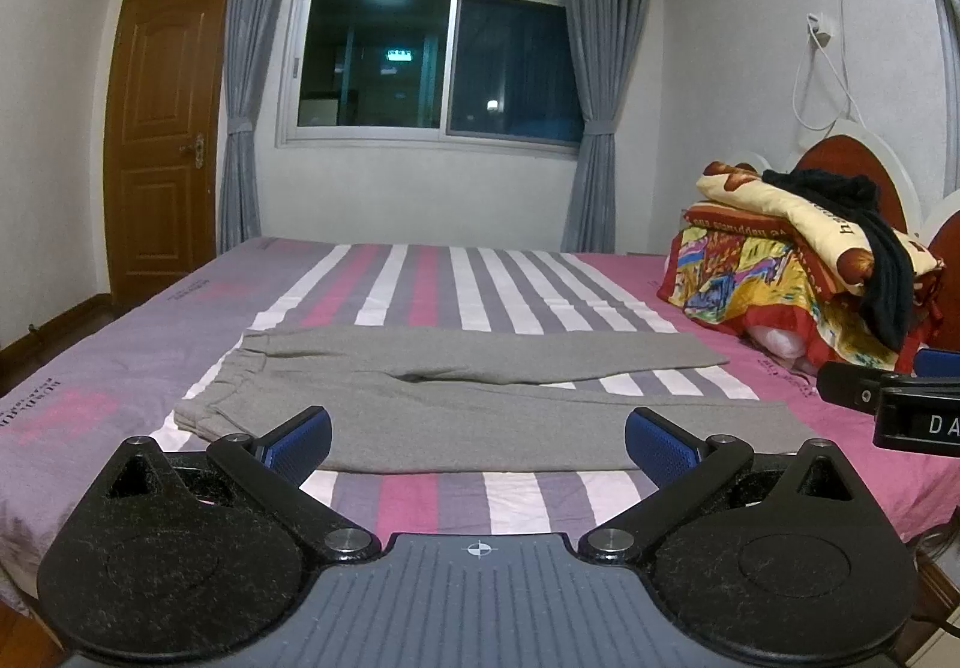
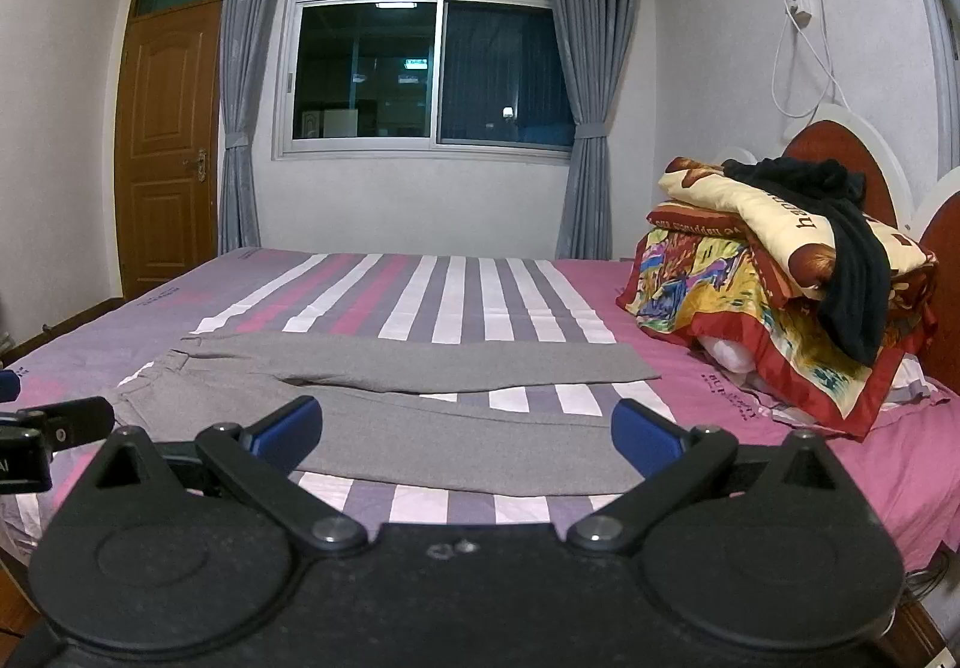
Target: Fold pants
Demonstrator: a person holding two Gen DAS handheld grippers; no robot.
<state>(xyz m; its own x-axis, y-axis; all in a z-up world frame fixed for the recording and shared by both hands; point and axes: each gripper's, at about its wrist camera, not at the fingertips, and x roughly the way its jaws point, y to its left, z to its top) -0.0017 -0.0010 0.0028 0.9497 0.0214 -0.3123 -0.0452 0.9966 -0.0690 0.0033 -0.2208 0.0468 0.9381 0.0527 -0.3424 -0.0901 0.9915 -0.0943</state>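
Grey pants (image 1: 456, 398) lie flat on the striped bed (image 1: 420, 284), waistband to the left, both legs spread to the right. They also show in the right wrist view (image 2: 420, 410). My left gripper (image 1: 478, 443) is open and empty, held above the near leg's front edge, with blue pads (image 1: 303, 440). My right gripper (image 2: 467, 434) is open and empty, over the same near leg further right. The right gripper's side shows at the right edge of the left wrist view (image 1: 900, 404).
A pile of colourful quilts (image 2: 774, 284) with a black garment (image 2: 852, 272) on top sits at the headboard on the right. A window with grey curtains (image 1: 432, 38) and a wooden door (image 1: 162, 140) are on the far wall.
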